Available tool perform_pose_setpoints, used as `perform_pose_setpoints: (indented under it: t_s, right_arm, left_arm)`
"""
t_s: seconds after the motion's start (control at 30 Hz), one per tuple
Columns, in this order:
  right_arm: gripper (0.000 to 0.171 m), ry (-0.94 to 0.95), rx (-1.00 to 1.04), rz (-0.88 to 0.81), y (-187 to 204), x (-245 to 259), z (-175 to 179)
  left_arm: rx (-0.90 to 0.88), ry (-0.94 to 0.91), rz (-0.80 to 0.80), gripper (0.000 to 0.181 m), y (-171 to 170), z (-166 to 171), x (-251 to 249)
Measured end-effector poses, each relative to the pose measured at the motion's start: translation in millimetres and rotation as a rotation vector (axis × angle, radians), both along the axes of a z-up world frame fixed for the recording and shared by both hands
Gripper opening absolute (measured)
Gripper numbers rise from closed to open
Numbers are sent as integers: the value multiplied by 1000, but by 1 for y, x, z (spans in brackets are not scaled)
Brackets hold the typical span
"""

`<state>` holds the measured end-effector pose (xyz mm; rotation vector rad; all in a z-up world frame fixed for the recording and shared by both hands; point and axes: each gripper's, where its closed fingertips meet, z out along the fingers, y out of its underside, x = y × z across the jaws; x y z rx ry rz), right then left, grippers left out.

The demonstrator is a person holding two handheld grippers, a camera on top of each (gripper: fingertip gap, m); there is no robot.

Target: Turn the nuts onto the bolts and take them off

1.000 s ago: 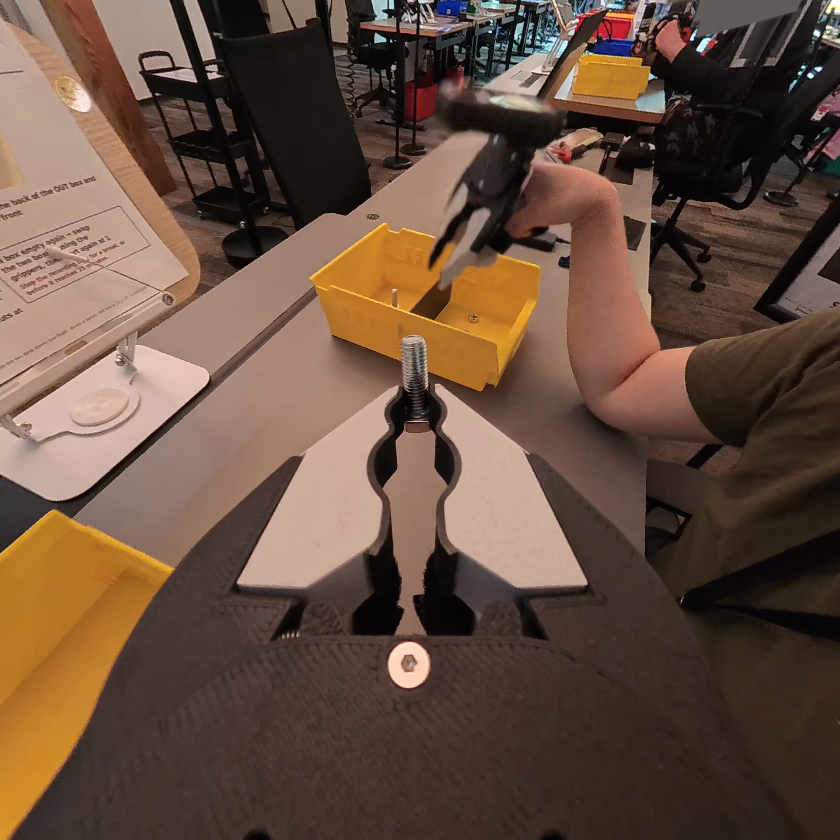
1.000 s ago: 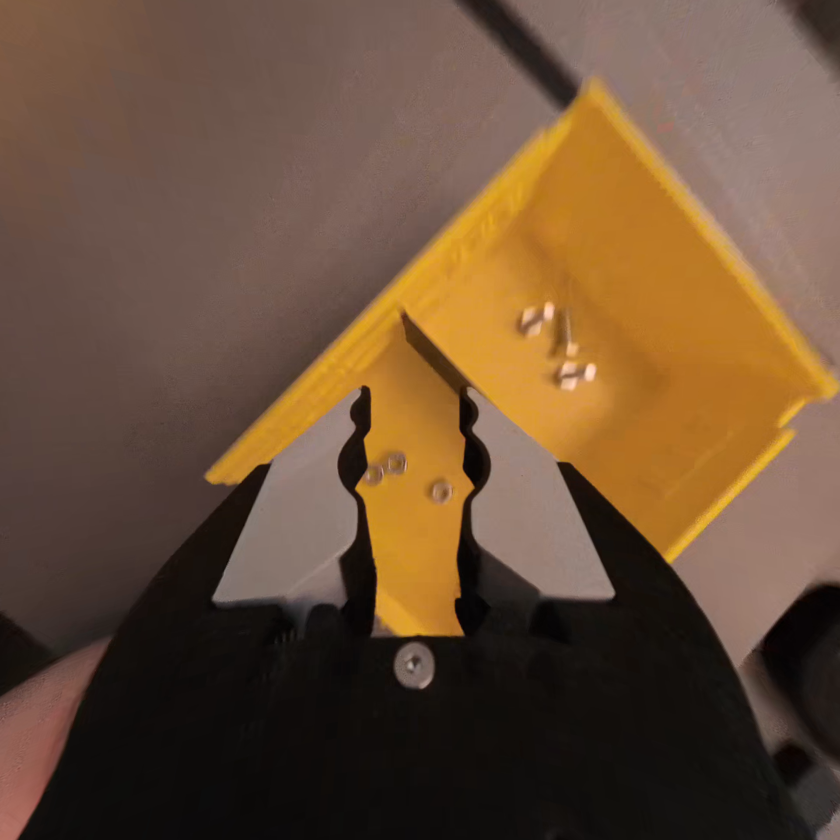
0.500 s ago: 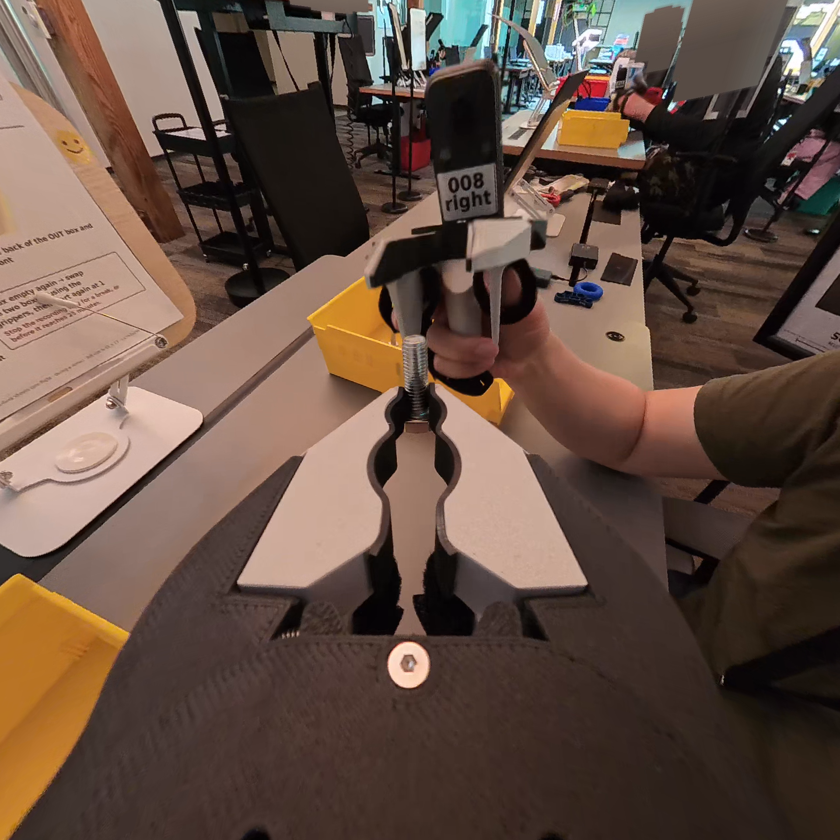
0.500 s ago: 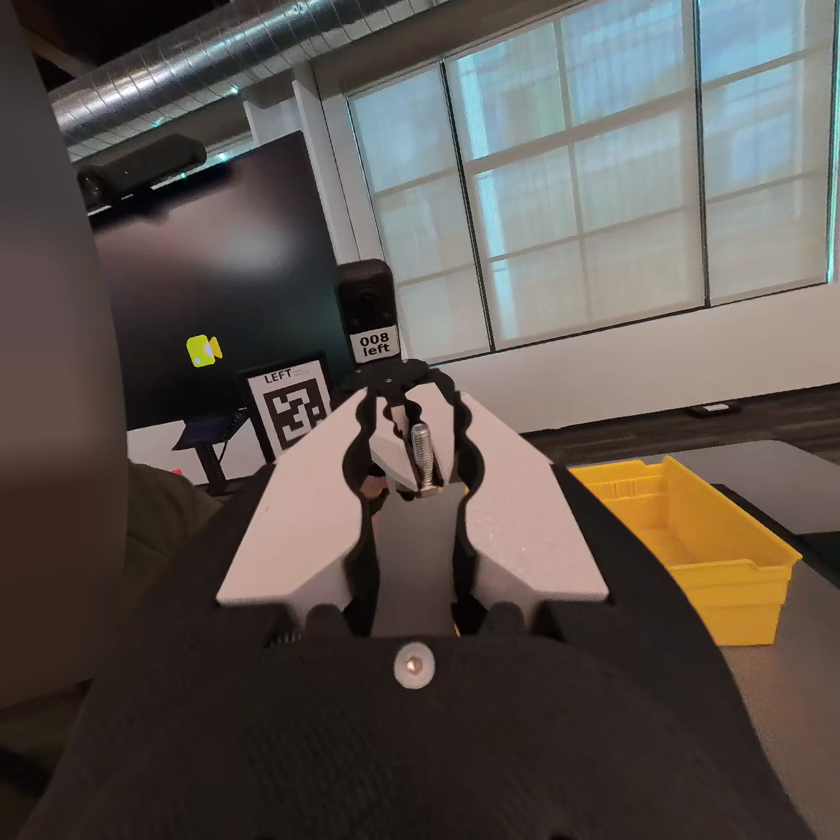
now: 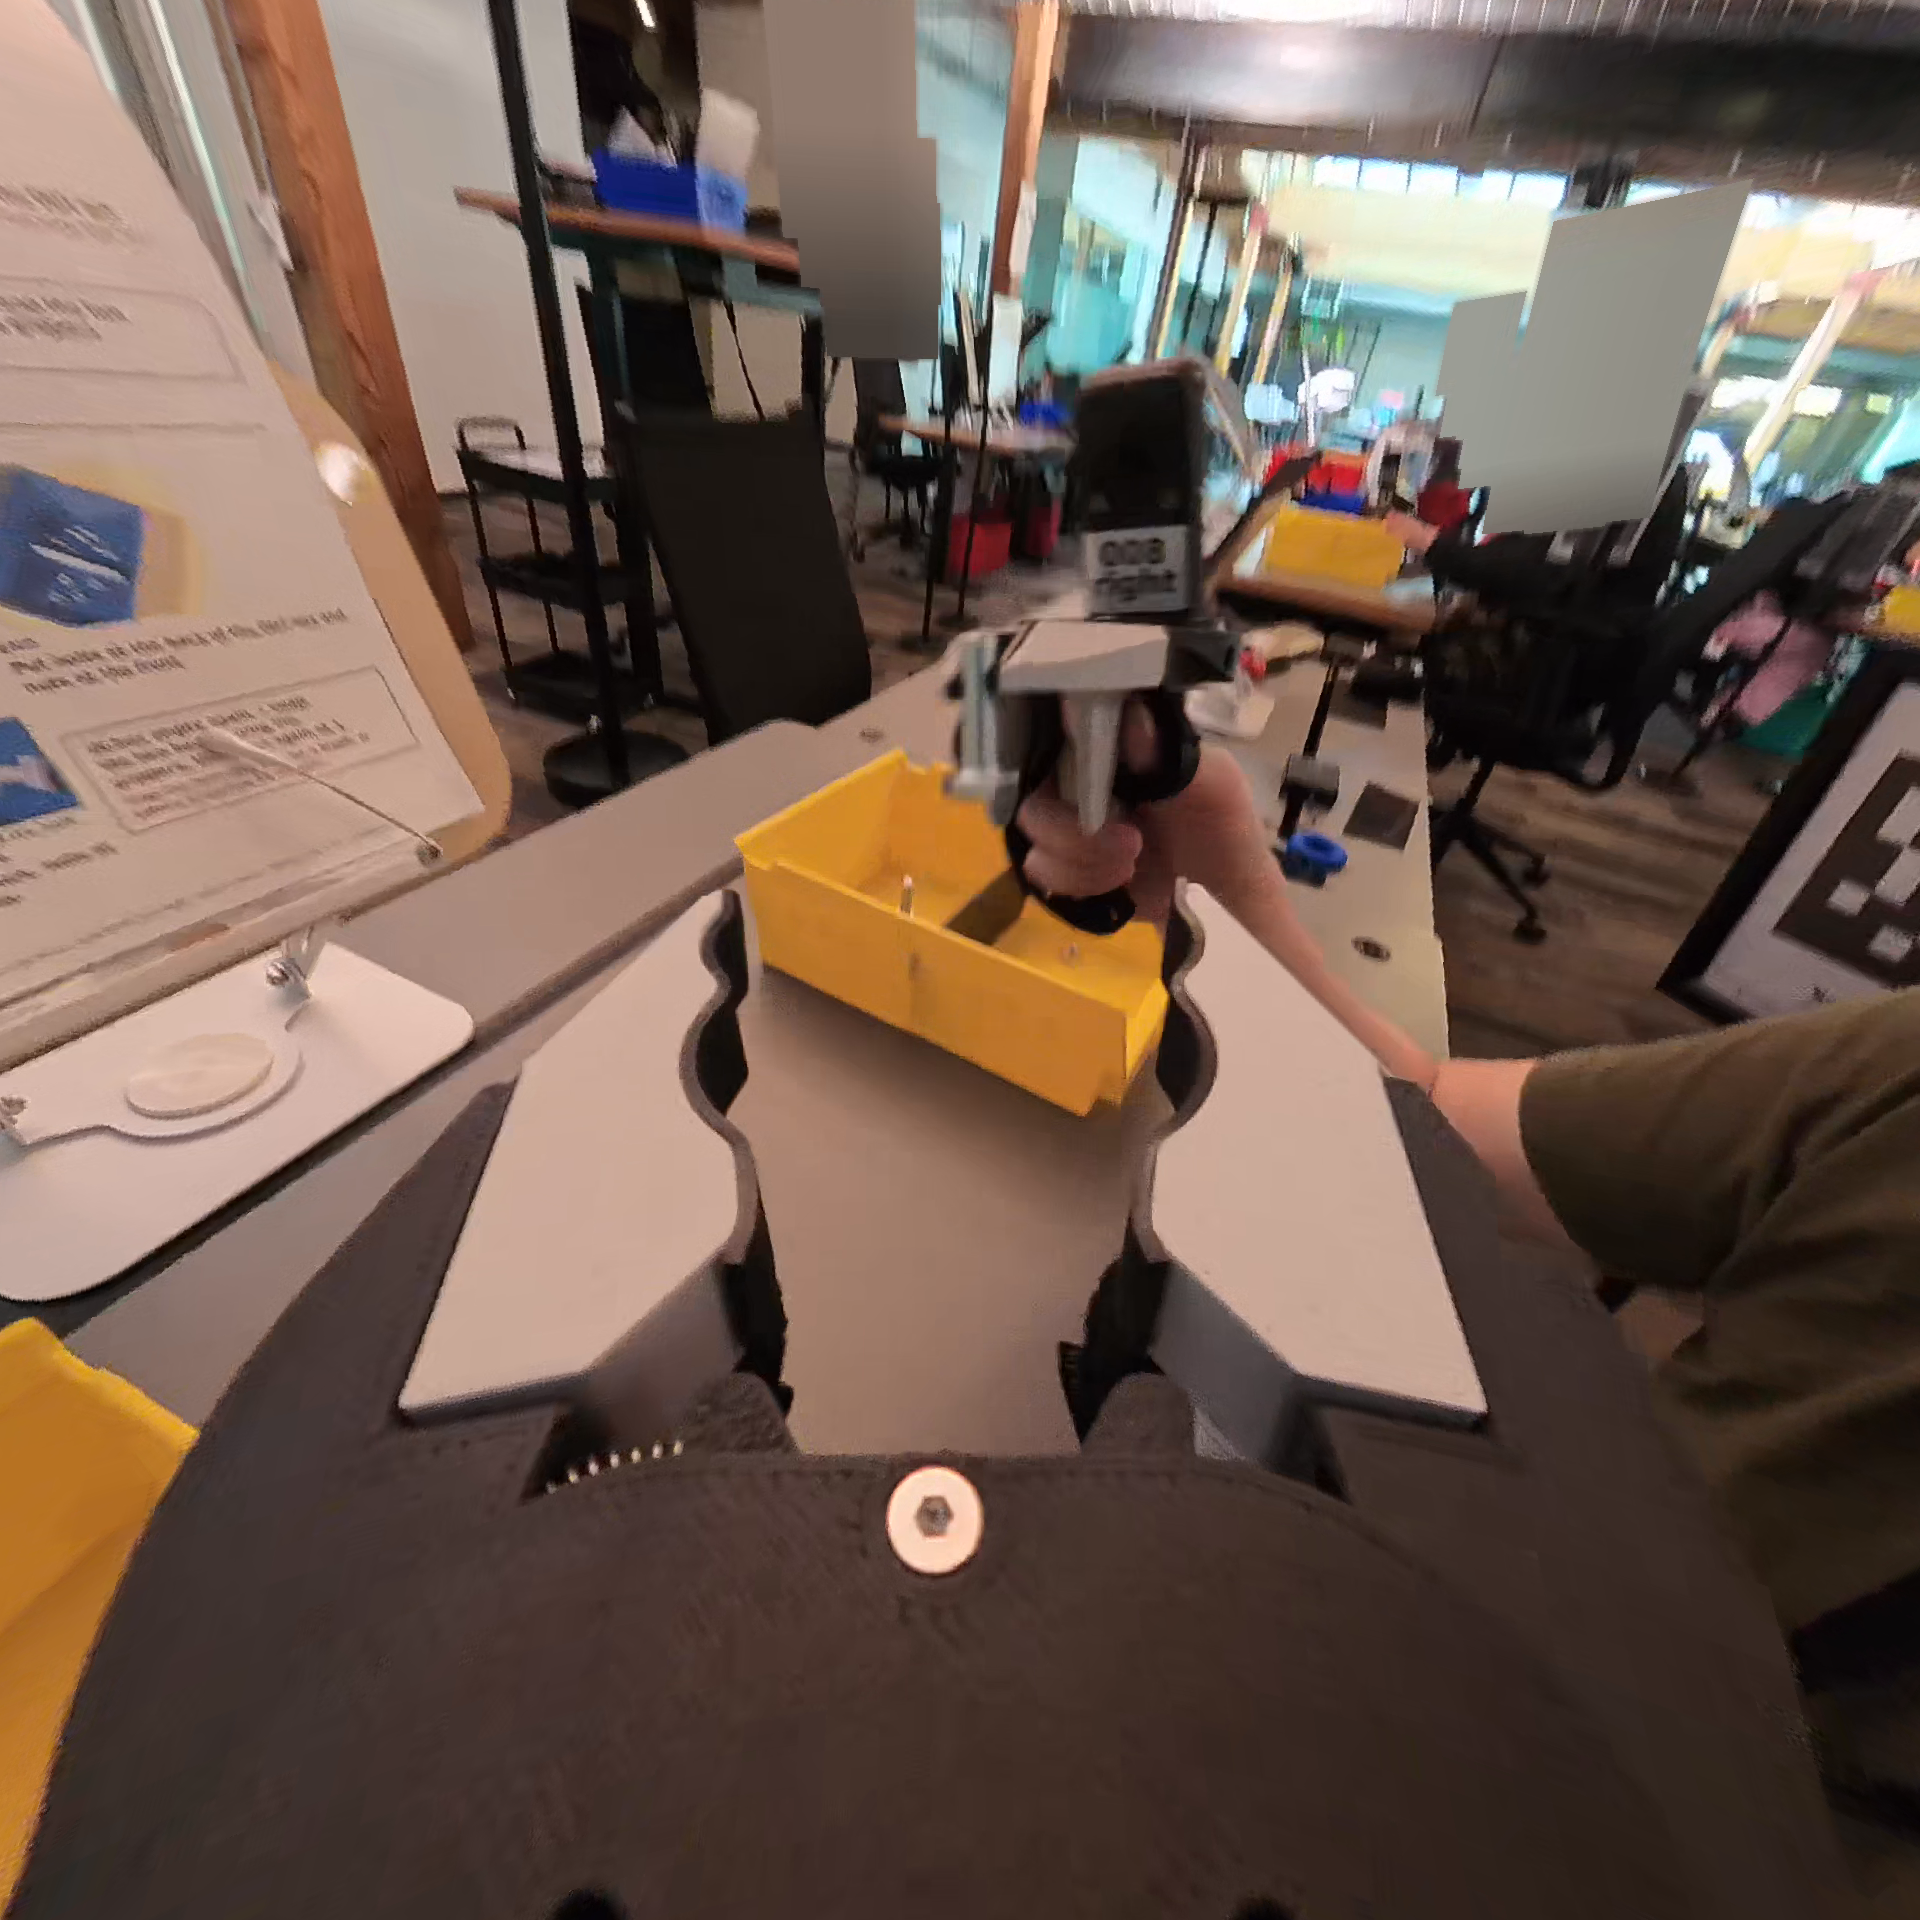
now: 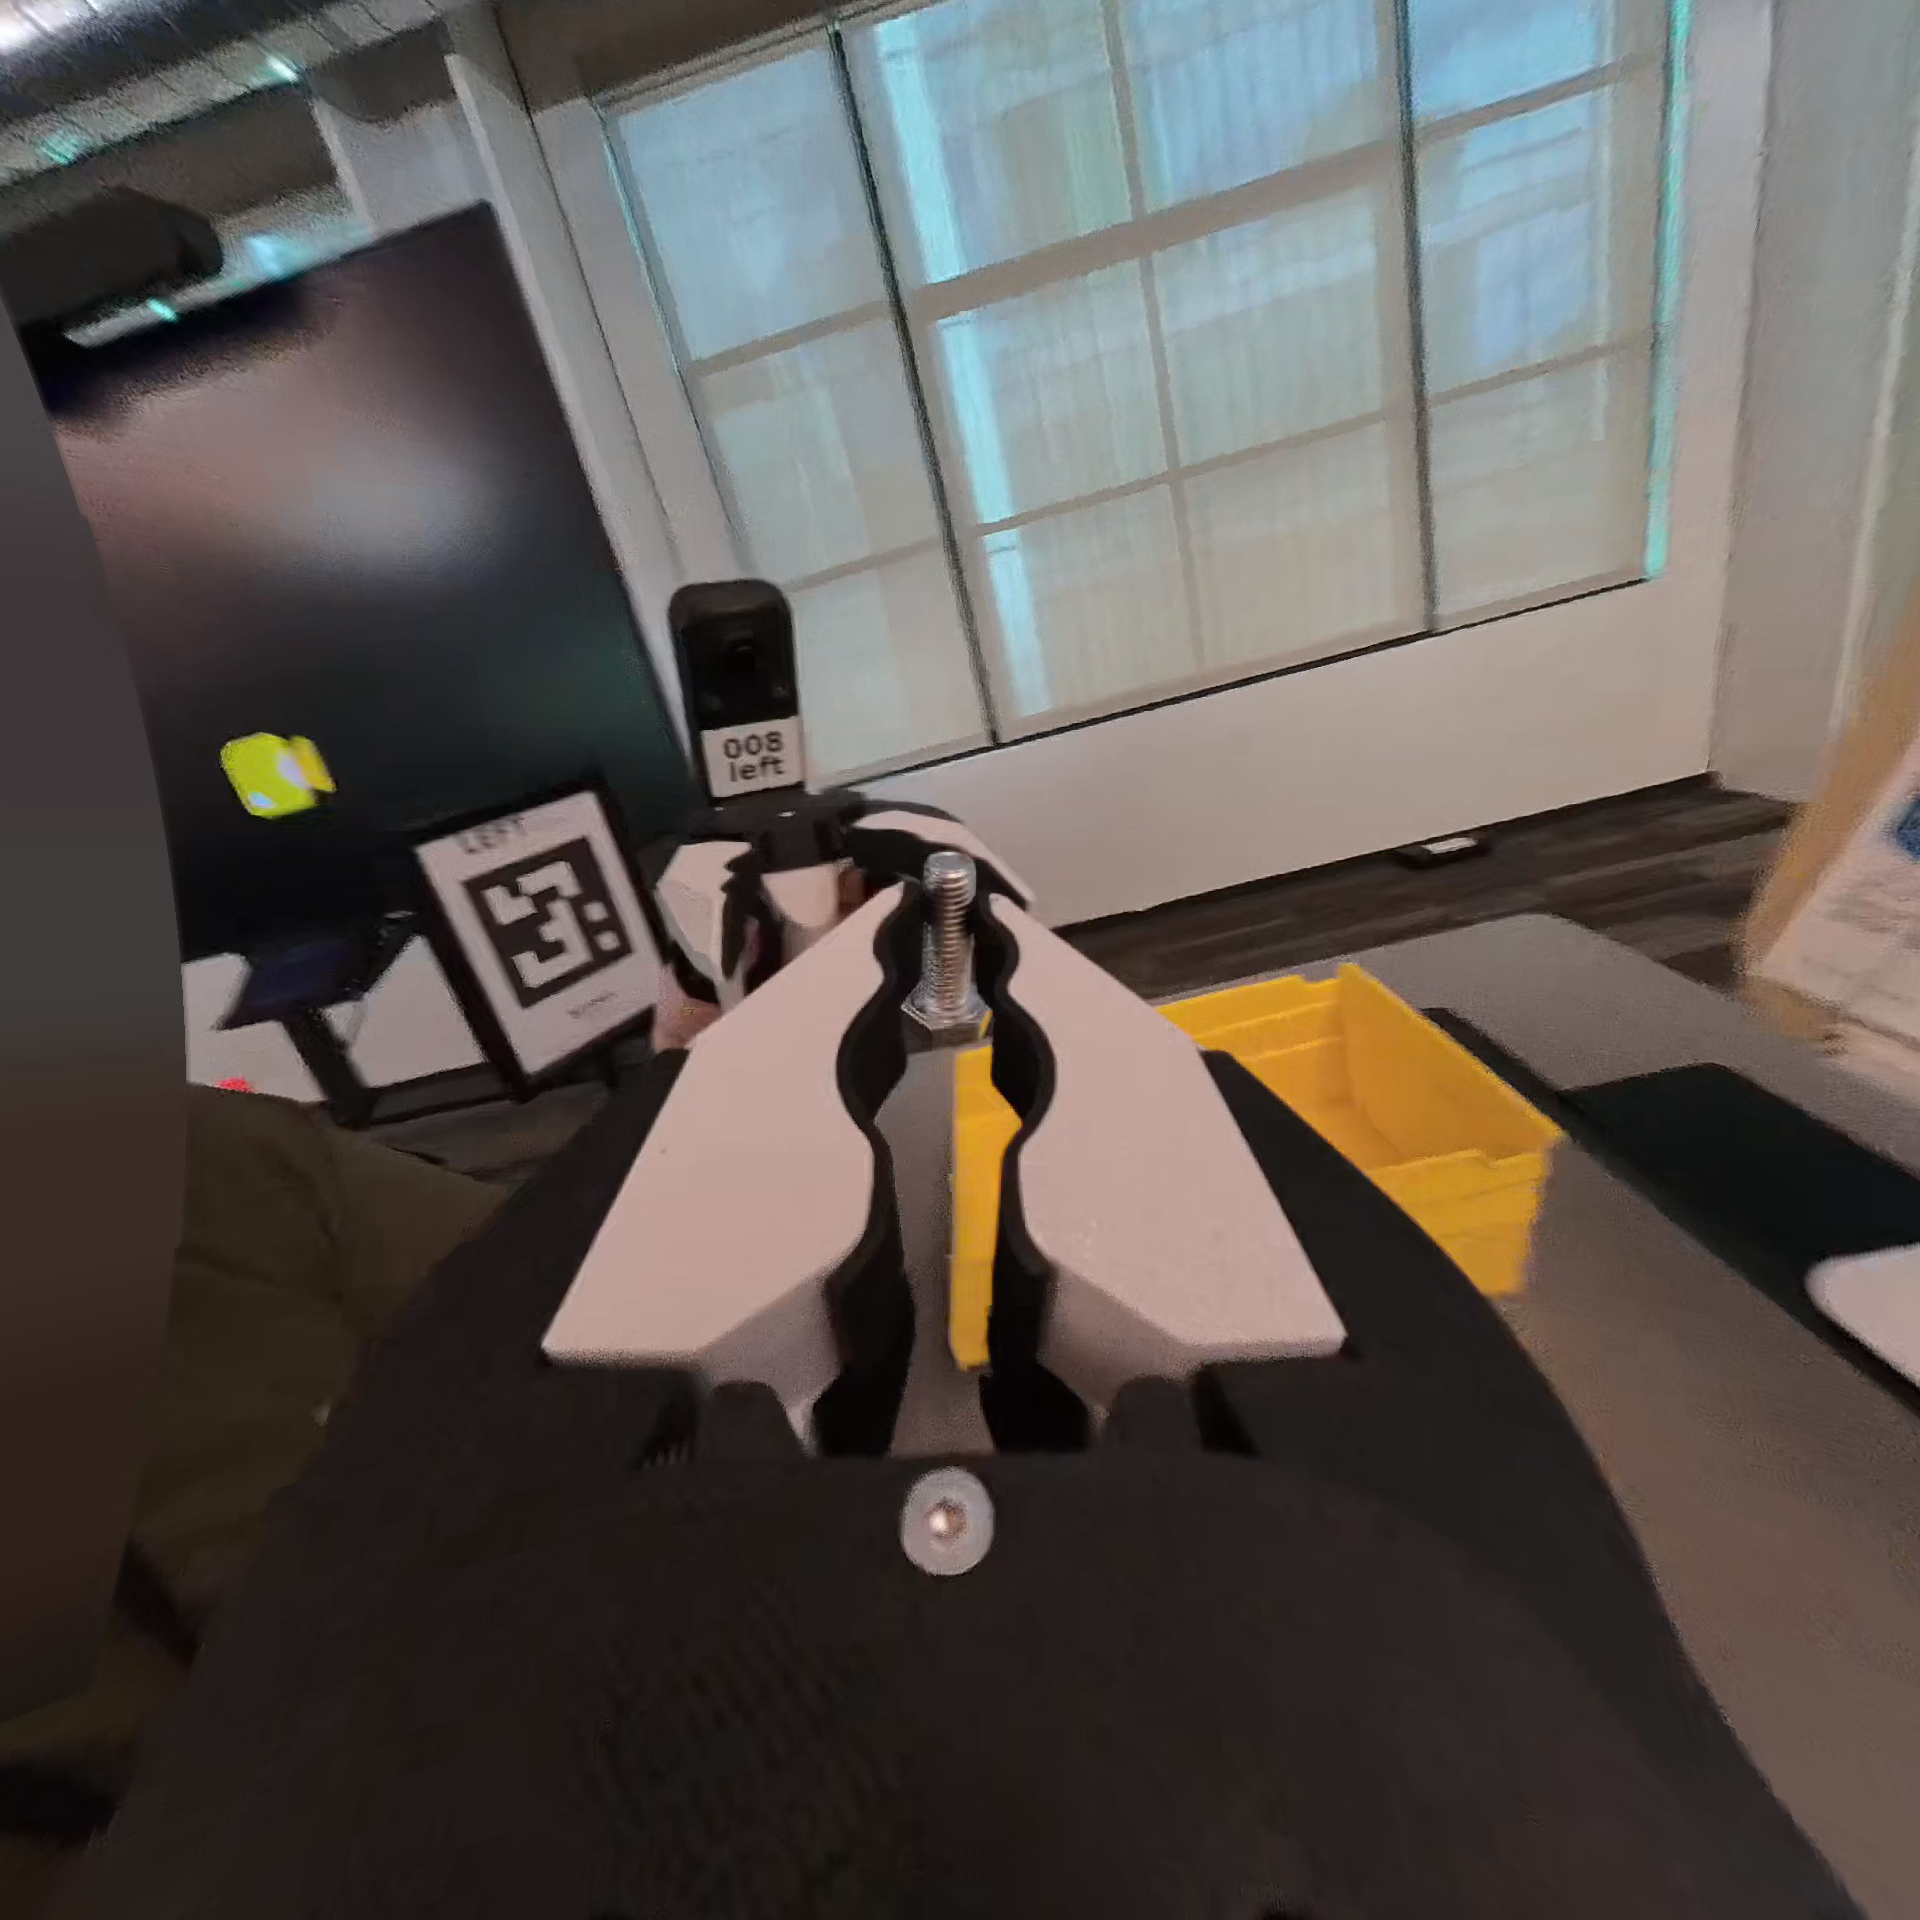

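In the right wrist view my right gripper (image 6: 943, 935) is shut on a silver bolt (image 6: 943, 951), gripped near its hex head with the threaded end pointing up. No nut shows on it. The left wrist view shows the same gripper (image 5: 1039, 717) and bolt (image 5: 977, 727) held in the air above a yellow bin (image 5: 935, 997). My left gripper (image 5: 951, 925) is open wide and empty. It faces the right gripper and shows behind the bolt in the right wrist view (image 6: 790, 894).
The yellow bin on the grey table holds a small upright bolt (image 5: 906, 891) and a nut (image 5: 1070, 949). A second yellow bin (image 5: 62, 1507) sits at near left, also seen in the right wrist view (image 6: 1403, 1101). An instruction sign on a white base (image 5: 208, 1091) stands left. A person's arm (image 5: 1662, 1164) reaches in from the right. Spacing between my two grippers at the tips: around 6 cm.
The bolt passed from my left gripper to my right. The right gripper swung up from over the yellow bin and shut on the bolt. The left gripper opened and drew back.
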<state>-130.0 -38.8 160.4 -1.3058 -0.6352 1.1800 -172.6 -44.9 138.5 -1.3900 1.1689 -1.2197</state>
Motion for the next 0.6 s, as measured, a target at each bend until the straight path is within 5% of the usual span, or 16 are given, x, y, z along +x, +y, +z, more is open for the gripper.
perform_pose_setpoints:
  t_s: [0.13,0.2,0.3,0.43,0.6]
  right_arm:
    - [7,-319,-15,-480,20,131,-15]
    - [8,-443,-209,-805,48,220,-60]
    - [8,-662,-586,-1030,61,312,-151]
    - [8,-809,-891,-1033,50,350,-226]
    - [11,-836,-1063,-922,45,345,-271]
  left_arm:
    - [45,-34,116,76,17,16,-32]
    - [86,41,234,76,35,8,-45]
    - [151,153,432,73,67,-4,-64]
    - [218,359,695,75,107,-28,-91]
    - [291,546,836,76,128,-48,-104]
